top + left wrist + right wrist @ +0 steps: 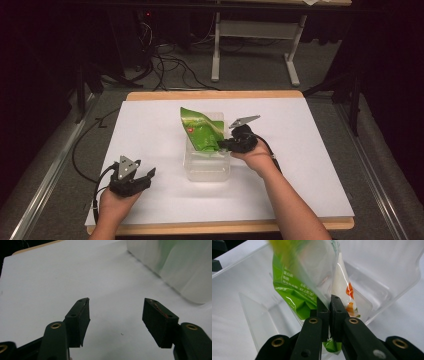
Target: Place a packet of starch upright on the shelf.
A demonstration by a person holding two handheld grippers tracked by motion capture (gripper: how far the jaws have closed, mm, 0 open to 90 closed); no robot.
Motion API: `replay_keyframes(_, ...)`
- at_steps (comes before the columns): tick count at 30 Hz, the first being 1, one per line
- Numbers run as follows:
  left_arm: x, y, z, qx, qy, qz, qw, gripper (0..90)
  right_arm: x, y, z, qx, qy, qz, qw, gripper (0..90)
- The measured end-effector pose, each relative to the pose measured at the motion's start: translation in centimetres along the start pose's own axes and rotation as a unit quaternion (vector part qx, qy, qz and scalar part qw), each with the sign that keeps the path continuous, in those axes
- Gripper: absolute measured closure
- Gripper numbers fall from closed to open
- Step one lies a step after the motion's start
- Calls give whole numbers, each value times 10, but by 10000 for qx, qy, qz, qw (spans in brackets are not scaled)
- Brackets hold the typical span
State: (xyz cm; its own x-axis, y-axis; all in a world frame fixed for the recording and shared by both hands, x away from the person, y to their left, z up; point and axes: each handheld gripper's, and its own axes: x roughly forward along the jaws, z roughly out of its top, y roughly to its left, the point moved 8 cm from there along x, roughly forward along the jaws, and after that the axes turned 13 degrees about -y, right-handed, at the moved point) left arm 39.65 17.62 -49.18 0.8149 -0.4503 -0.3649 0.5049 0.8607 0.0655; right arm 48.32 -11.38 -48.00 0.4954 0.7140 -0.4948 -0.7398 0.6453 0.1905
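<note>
Clear plastic — the box (207, 162) sits mid-table (150, 135) in the high view, a green packet (202, 131) standing in it and leaning toward 11 o'clock. The right hand-held gripper (222, 145), reaching in from 3 o'clock, is clamped on the packet's edge; the left hand-held gripper (145, 176) rests at 8 o'clock.

Left gripper view — jaws apart, nothing between, box (185, 267) at 1 o'clock.

Right gripper view: jaws pinch the packet (294, 292) over the box (249, 310).

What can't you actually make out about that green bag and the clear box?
- Green bag: its small print is too small in the high view, blurred in the right gripper view.
- Bag's lower end: right gripper covers it.
- Clear box: blurred and cut off by the left gripper view's edge.
- Box floor: the bag hides part of it.
</note>
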Motion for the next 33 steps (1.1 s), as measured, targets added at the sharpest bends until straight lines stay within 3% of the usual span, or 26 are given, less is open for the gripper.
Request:
replay_keyframes(2,0,0,0,10,-5,-8,10000,393,3,-2,-3,-1,128,-45,9999,889)
replay_keyframes(8,-1,0,0,6,-10,-7,10000,393,8,-2,-8,70,143,-6,9999,891)
replay_keyframes(11,0,0,0,8,-9,-14,10000,393,11,-2,-11,-13,245,-49,9997,892)
replay_keyframes(20,-1,0,1,5,-22,4,10000,393,9,-3,-11,32,390,-78,9992,876)
replay_keyframes(33,-1,0,1,-8,-35,-16,10000,393,-15,5,13,78,-207,-55,9997,634)
